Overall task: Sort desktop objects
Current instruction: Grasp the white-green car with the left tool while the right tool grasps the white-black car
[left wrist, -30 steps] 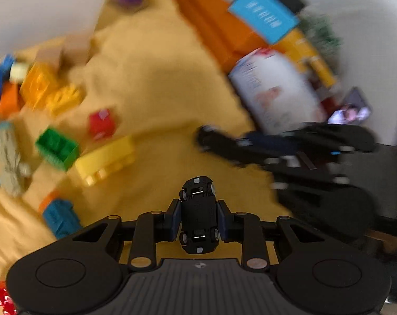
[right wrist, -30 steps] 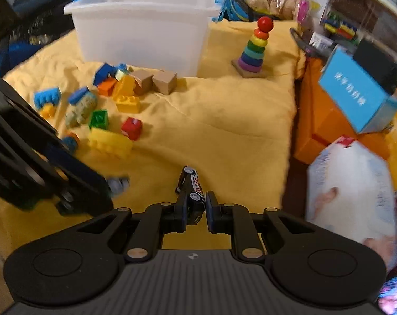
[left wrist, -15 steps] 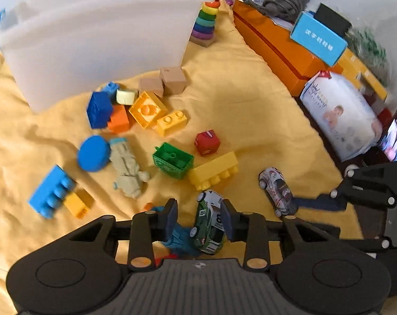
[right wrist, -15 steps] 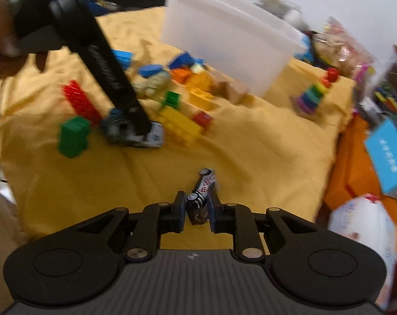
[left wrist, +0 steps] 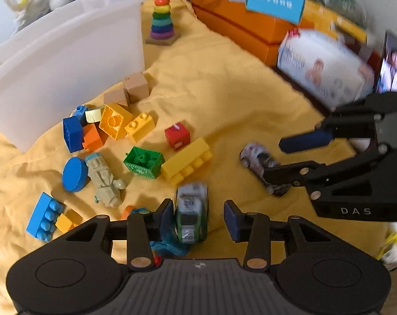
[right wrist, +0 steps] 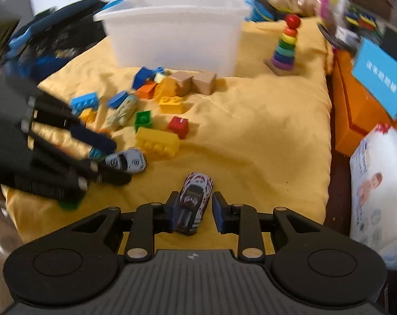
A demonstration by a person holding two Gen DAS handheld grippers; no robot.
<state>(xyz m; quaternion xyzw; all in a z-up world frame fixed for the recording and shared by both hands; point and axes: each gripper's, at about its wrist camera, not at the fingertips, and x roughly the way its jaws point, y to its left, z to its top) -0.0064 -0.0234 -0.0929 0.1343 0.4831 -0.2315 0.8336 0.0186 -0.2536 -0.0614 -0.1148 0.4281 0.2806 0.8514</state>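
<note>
A green and white toy car (left wrist: pixel 191 213) rests on the yellow cloth (left wrist: pixel 224 84) between the fingers of my left gripper (left wrist: pixel 199 218). Its jaws are opening: the car sits beside the left pad, with a clear gap to the right pad. A red and white toy car (right wrist: pixel 194 199) lies on the cloth between the fingers of my right gripper (right wrist: pixel 196 210), whose jaws are also opening, with space on the right side. In the left wrist view the right gripper (left wrist: pixel 290 157) straddles that car (left wrist: pixel 256 158). In the right wrist view the left gripper (right wrist: pixel 111 157) is by the green car (right wrist: pixel 127 160).
A white plastic bin (left wrist: pixel 67 60) stands at the back, with several loose building blocks (left wrist: pixel 114 123), a yellow brick (left wrist: pixel 185 161) and a grey figure (left wrist: pixel 104 181) before it. A rainbow ring stacker (left wrist: pixel 161 15) is behind. An orange box (left wrist: pixel 238 29) and a wipes pack (left wrist: pixel 324 71) border the right.
The left gripper brought its car down from the air onto the cloth and widened around it. The right gripper's jaws, shut on the red and white car before, have spread apart.
</note>
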